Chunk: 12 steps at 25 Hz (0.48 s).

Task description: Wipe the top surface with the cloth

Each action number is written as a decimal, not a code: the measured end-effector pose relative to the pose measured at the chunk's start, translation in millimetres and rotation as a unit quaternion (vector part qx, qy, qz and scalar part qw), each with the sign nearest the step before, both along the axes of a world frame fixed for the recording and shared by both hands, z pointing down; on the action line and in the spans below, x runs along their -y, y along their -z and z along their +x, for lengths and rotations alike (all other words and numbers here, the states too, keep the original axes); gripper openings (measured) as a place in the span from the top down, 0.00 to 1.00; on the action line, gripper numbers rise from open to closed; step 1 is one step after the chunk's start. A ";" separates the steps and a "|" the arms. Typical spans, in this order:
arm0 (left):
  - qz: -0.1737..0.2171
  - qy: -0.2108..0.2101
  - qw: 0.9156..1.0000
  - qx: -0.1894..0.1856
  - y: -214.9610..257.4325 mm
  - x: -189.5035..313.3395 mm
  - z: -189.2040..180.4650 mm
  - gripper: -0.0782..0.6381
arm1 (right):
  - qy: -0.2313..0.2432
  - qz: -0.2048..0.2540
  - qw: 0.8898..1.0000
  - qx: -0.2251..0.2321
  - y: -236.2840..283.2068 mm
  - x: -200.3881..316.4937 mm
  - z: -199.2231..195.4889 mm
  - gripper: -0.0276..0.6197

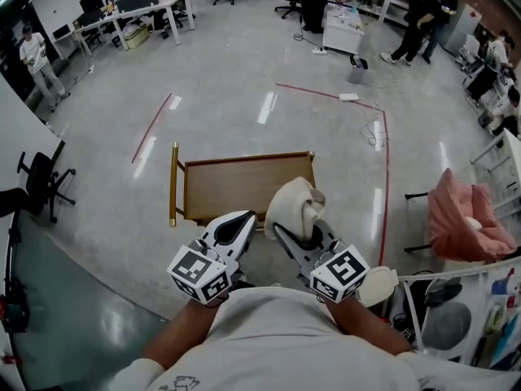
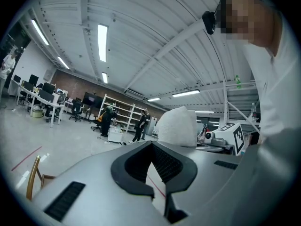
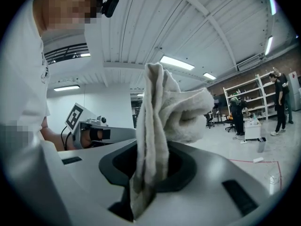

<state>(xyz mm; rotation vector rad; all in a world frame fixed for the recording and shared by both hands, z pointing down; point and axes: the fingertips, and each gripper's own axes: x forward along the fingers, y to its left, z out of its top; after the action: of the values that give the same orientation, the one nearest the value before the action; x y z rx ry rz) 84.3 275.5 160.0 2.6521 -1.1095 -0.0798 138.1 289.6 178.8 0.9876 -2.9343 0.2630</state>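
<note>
A low wooden table (image 1: 236,184) with a brass-coloured rail (image 1: 173,184) on its left end stands on the floor just ahead of me. My right gripper (image 1: 298,233) is shut on a cream cloth (image 1: 295,204), which bunches above the table's near edge. In the right gripper view the cloth (image 3: 162,112) rises out of the right gripper (image 3: 141,197) and folds over to the right. My left gripper (image 1: 241,221) hovers beside it at the table's near edge, its jaws closed with nothing between them. From the left gripper (image 2: 160,189) the cloth (image 2: 178,126) shows as a pale lump beyond the jaws.
A chair draped in pink fabric (image 1: 466,217) stands to the right, and a black office chair (image 1: 42,179) to the left. Red tape lines (image 1: 384,177) mark the grey floor. A rack with bottles and tubs (image 1: 456,320) is at my lower right. People and desks (image 1: 134,10) are far off.
</note>
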 end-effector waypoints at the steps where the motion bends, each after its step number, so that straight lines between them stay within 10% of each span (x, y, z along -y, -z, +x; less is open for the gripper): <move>1: 0.000 -0.001 1.000 0.001 0.1 -0.6 2.5 0.88 | 0.000 0.001 1.000 0.000 0.2 -0.5 2.0 0.82; 12: 0.009 -0.009 1.000 0.003 4.1 -5.0 11.3 0.88 | -0.010 -0.003 1.000 0.016 4.8 -3.2 12.3 0.82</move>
<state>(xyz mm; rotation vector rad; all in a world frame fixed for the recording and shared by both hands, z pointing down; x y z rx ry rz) 95.5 280.5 155.9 2.6799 -1.0905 -0.0777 150.4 292.8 174.0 1.0212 -2.9516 0.2922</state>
